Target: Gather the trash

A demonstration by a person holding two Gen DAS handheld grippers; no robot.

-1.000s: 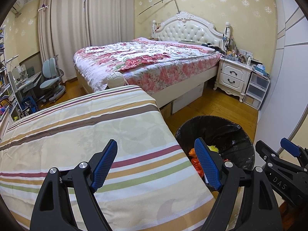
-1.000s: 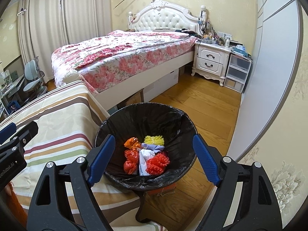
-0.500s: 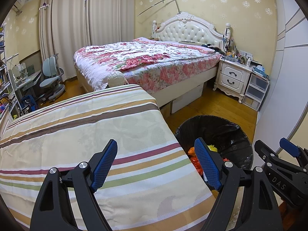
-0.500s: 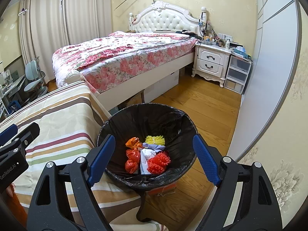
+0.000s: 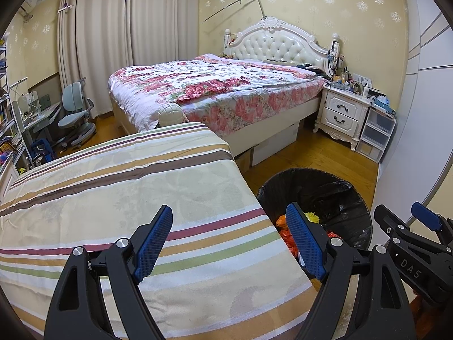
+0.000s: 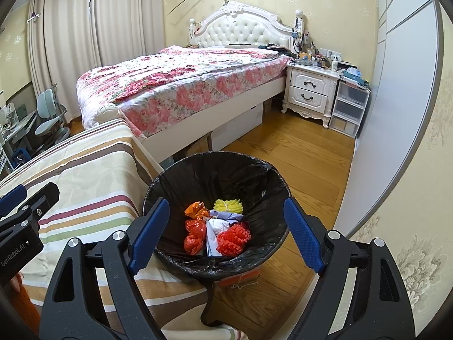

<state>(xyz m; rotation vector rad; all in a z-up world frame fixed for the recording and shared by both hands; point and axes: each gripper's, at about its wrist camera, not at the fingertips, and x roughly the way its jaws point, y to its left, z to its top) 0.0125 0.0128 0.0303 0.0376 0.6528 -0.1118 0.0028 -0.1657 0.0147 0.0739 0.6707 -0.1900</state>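
A trash bin lined with a black bag (image 6: 226, 170) stands on the floor beside the striped table. It holds several pieces of trash: orange wrappers (image 6: 195, 228), a yellow foam net (image 6: 228, 205), a red foam net (image 6: 233, 238) and white paper (image 6: 216, 228). My right gripper (image 6: 226, 235) is open and empty above the bin. My left gripper (image 5: 230, 240) is open and empty over the striped cloth (image 5: 127, 198), with the bin (image 5: 325, 192) to its right. The right gripper (image 5: 419, 243) shows at the left wrist view's right edge.
A bed with a floral quilt (image 5: 212, 85) stands behind the table. A white nightstand (image 6: 310, 90) and plastic drawers (image 6: 349, 107) are by the right wall. A chair and desk (image 5: 73, 113) are at the far left. Wooden floor (image 6: 297, 155) lies around the bin.
Both views have shifted very slightly; the grippers stay open and empty, and the trash in the bin has not moved.
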